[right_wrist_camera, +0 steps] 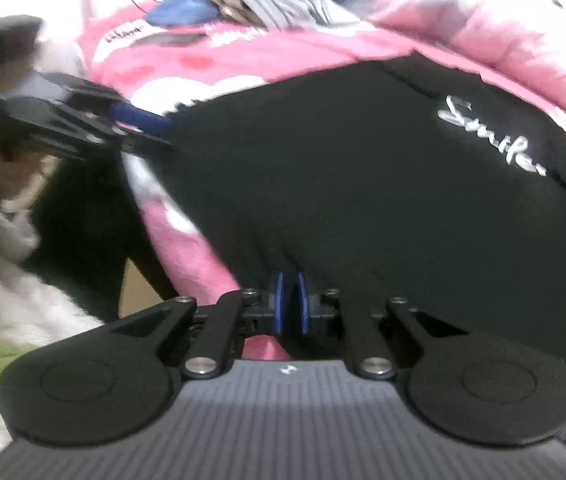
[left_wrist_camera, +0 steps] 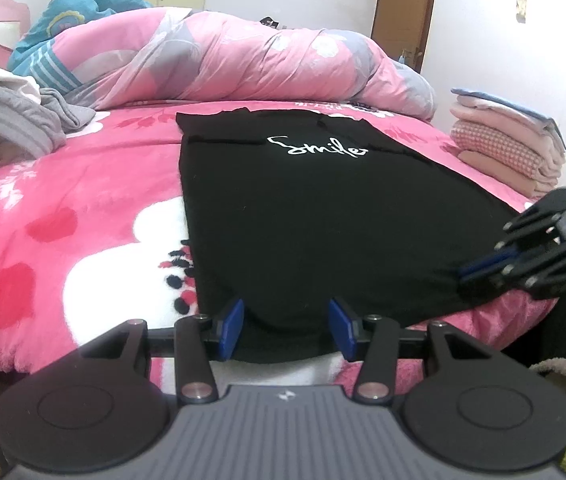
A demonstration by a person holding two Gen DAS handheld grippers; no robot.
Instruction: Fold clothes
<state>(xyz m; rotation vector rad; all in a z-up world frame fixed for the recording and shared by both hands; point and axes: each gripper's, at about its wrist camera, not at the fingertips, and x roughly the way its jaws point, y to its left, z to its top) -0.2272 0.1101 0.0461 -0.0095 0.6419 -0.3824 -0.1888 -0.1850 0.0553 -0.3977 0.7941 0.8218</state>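
The right gripper (right_wrist_camera: 291, 302) has its jaws clenched on the near hem of the black T-shirt (left_wrist_camera: 323, 216), while the left gripper (left_wrist_camera: 286, 326) stands with jaws released astride the same hem, likely readying a matching grip to lift and fold. The shirt lies flat on the pink bed (left_wrist_camera: 83, 208), with a rumpled quilt (left_wrist_camera: 243, 60) beyond and folded clothes (left_wrist_camera: 511, 148) stacked at the right.

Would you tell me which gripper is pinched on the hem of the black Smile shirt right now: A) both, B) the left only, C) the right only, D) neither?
C: the right gripper is closed on the black shirt, while the left gripper straddles the hem, open.
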